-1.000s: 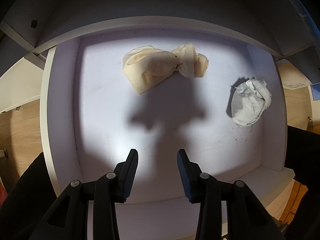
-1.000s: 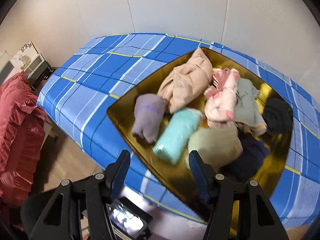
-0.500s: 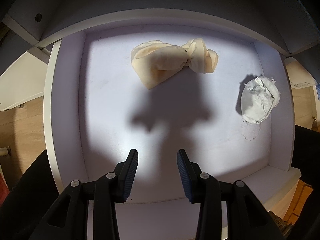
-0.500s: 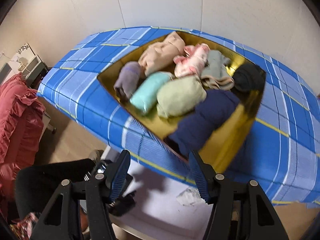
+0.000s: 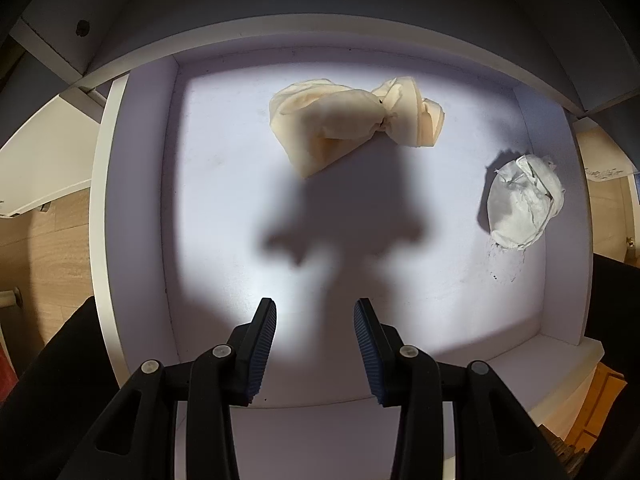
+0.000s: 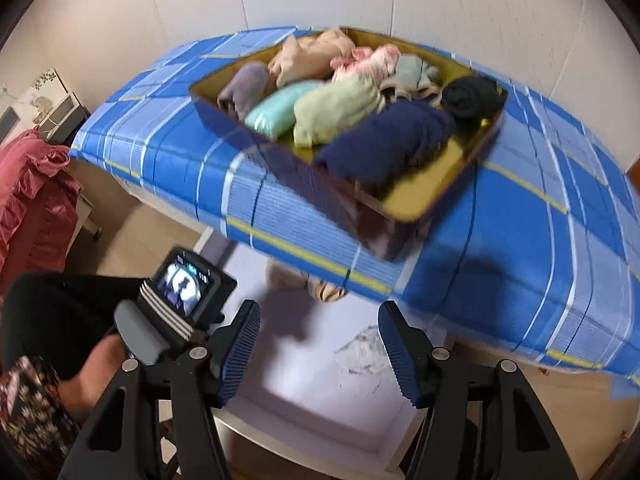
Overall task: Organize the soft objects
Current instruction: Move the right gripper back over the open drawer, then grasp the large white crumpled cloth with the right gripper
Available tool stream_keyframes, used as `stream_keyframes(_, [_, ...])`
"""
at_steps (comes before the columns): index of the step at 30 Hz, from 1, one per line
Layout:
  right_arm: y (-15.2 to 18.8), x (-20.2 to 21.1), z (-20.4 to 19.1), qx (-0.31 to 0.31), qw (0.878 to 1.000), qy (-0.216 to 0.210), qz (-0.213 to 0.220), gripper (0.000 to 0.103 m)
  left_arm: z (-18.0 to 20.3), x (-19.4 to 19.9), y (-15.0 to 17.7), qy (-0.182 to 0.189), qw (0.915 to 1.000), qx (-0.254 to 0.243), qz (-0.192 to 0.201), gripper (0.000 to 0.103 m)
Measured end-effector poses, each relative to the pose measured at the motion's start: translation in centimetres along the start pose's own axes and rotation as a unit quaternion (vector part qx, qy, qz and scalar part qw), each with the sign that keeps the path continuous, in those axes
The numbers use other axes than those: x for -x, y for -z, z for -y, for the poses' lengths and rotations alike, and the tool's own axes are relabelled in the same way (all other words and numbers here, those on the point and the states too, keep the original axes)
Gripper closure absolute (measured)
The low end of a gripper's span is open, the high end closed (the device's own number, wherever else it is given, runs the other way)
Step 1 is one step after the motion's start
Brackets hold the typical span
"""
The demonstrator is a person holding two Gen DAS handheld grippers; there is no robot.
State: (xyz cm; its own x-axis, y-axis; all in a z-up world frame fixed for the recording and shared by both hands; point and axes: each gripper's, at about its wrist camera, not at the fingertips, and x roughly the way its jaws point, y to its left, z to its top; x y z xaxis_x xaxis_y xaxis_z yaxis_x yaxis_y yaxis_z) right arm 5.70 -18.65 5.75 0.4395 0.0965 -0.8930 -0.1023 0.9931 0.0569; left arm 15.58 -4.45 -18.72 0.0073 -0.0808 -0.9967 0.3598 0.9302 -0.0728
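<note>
In the left wrist view a cream rolled cloth (image 5: pixel 352 124) lies at the back of an open white drawer (image 5: pixel 132 220), and a crumpled white bundle (image 5: pixel 524 208) lies at its right side. My left gripper (image 5: pixel 315 320) is open and empty above the drawer's front. In the right wrist view a gold-lined tray (image 6: pixel 424 196) on a blue plaid bed (image 6: pixel 540 240) holds several rolled soft items: purple (image 6: pixel 244 90), mint (image 6: pixel 280 110), pale green (image 6: pixel 336 108), navy (image 6: pixel 384 144), black (image 6: pixel 472 96). My right gripper (image 6: pixel 319 336) is open and empty, below the tray.
The drawer (image 6: pixel 304 368) sits under the bed's edge. The left gripper's camera body (image 6: pixel 184 288) is at lower left in the right wrist view. A red ruffled fabric (image 6: pixel 32 200) hangs at far left. Wood floor (image 5: pixel 48 248) flanks the drawer.
The right gripper has pulled back and down from above the tray, so the drawer now shows beneath it. The left gripper has drifted slightly left over the drawer. Both stay open.
</note>
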Motion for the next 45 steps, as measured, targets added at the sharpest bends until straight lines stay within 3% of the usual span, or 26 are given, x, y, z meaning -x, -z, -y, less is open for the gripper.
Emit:
stream_keyframes(8, [6.4,-7.1,2.3,-0.042,0.995,0.005,-0.090,0.040,0.3,-0.8,-0.1,-0.005,1.0000,-0.004,-0.007,0.063])
stream_keyframes(15, [11.4,-13.0,7.0,-0.129,0.976,0.008,-0.175,0.040,0.3,-1.3,0.0,-0.007,0.9999,-0.003,-0.012,0.063])
stream_keyframes(19, [11.2,-14.4,7.7,-0.158,0.972,-0.008,-0.174,0.029,0.3,-1.4,-0.1,-0.004,0.9999,-0.004,-0.011,0.063])
stream_keyframes(24, [10.2,-17.0,7.6,-0.172,0.971,0.000,-0.166,0.026,0.0,-1.3,0.0,0.002,0.9999,0.003,-0.012,0.063])
stream_keyframes(30, [8.5,-19.6,8.3,-0.202,0.968,0.042,-0.146,0.013,-0.8,-1.5,0.1,0.005,0.9998,0.017,-0.011,0.063])
stream_keyframes(32, [8.3,-20.6,8.7,-0.206,0.965,0.063,-0.153,0.012,-0.8,-1.5,0.0,0.005,0.9998,0.017,-0.009,0.063])
stream_keyframes(36, [8.4,-22.5,9.2,-0.208,0.961,0.066,-0.173,0.012,-0.4,-1.4,-0.1,0.007,0.9999,0.011,-0.005,0.062])
stream_keyframes(38, [8.6,-23.1,9.2,-0.194,0.964,0.063,-0.172,0.015,0.0,-1.5,-0.2,0.008,0.9999,0.006,-0.006,0.062])
stream_keyframes(40, [9.1,-23.7,9.2,-0.183,0.963,0.056,-0.189,0.036,0.2,-1.5,-0.3,0.008,0.9999,0.004,-0.005,0.062])
stream_keyframes(41, [9.4,-23.9,9.3,-0.185,0.962,0.046,-0.196,0.042,0.3,-1.5,-0.4,0.008,1.0000,0.002,-0.003,0.062])
stream_keyframes(45, [11.1,-24.2,8.2,-0.176,0.957,0.012,-0.229,0.048,1.1,-1.7,-0.9,-0.001,0.9999,-0.011,0.010,0.062])
